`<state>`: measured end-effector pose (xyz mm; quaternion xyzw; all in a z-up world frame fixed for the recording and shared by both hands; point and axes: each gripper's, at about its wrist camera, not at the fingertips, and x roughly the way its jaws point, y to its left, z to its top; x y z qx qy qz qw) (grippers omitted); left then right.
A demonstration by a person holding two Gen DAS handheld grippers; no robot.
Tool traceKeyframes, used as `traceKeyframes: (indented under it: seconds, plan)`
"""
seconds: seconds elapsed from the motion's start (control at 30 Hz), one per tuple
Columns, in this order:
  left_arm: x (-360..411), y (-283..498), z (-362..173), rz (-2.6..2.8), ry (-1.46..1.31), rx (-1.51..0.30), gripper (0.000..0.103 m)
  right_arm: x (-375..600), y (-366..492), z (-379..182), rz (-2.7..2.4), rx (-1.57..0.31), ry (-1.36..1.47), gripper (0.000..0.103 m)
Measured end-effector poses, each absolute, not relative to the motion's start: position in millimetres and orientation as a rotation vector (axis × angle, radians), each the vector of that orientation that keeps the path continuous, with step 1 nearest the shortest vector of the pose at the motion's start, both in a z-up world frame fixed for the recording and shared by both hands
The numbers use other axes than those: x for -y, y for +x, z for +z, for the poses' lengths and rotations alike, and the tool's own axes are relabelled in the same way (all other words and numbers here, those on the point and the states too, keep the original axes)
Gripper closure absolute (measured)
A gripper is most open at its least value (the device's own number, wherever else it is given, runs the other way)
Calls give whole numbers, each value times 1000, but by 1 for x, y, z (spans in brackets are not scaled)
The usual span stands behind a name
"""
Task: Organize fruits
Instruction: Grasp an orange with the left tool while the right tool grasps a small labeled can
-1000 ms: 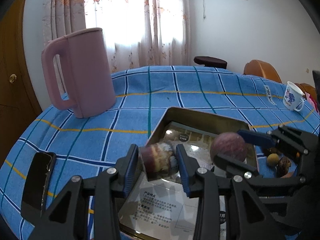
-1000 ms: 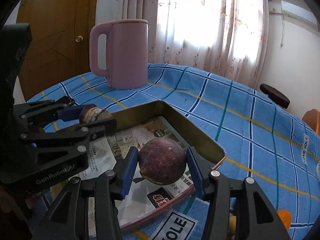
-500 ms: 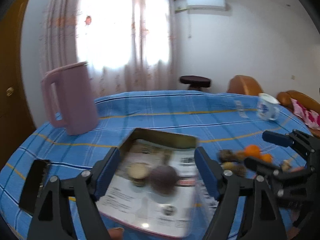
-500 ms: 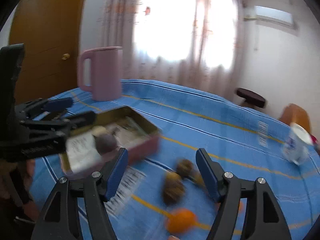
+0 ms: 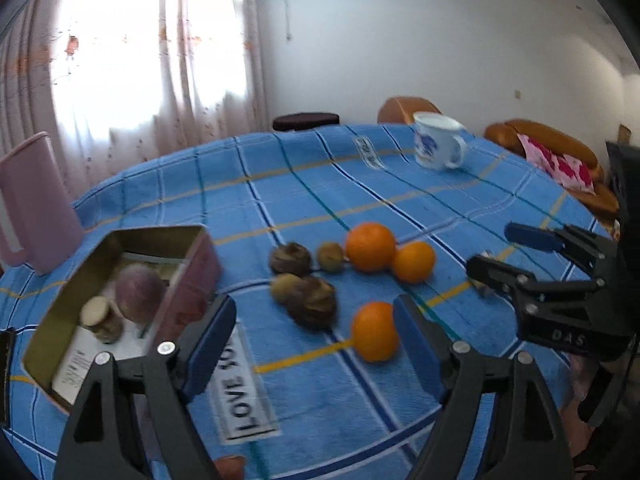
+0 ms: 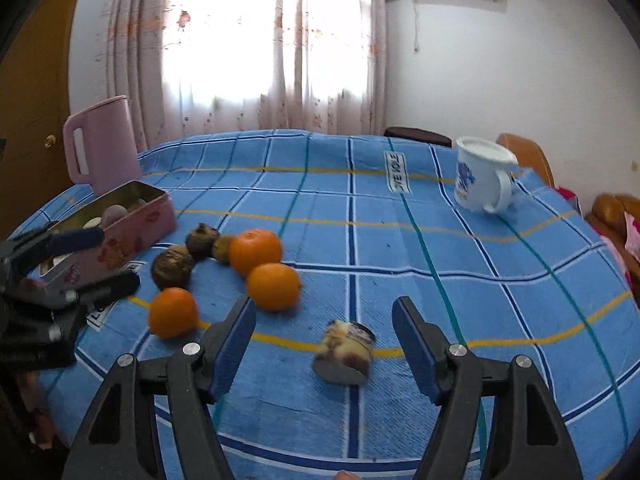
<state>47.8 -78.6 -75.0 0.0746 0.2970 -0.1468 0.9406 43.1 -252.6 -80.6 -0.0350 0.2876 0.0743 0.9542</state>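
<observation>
A metal tin [image 5: 156, 232] [image 6: 136, 196] holds a round purple fruit [image 5: 140, 296] and a cut fruit piece [image 5: 100, 318]. My left gripper [image 5: 312, 320] [image 6: 108, 260] is empty and its jaws are opening. It hovers before a wrinkled brown fruit [image 5: 312, 302] and an orange [image 5: 376, 336]. Two more oranges [image 5: 370, 246] [image 5: 414, 262] and small brown fruits [image 5: 290, 258] lie behind. My right gripper [image 6: 324, 316] [image 5: 500, 254] stands open. Another cut fruit piece [image 6: 344, 350] lies on the cloth between its fingers, untouched.
A pink jug [image 5: 32, 208] [image 6: 102, 144] stands behind the tin at the far left. A white mug [image 5: 436, 146] [image 6: 480, 176] sits far right. A dark phone [image 5: 4, 376] lies at the left edge. The blue checked cloth [image 6: 360, 208] is bare behind the fruits.
Both grippers held fruit over the tin, then opened and left it inside. Both have since swung right, from the tin to the loose fruits on the cloth.
</observation>
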Motion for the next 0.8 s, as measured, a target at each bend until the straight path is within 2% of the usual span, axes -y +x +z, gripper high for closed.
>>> traceKeyframes:
  seconds: [0.17,0.23,0.43,0.47,0.53,0.6,0.8]
  plan:
    - [99,49,-85,-337,185,-646,24,258,47,-85,152,-609,-40,32]
    - [103,52,-87,-355,189,-659,34,261,51,-87,164,-634,-17,32]
    - [109,56,-99,-389,193,-707,49,261,60,-92,166,-698,-12,32]
    - [110,57,-100,-395,194,-716,52,262,62,-94,166,-711,-5,34]
    - [108,60,-102,-406,175,-735,64,264,66,-97,166,-740,5,55]
    - [106,60,-102,-422,160,-738,67,262,66,-98,164,-741,-5,65]
    - [100,57,-99,-422,125,-708,68,261,53,-91,194,-655,-12,65]
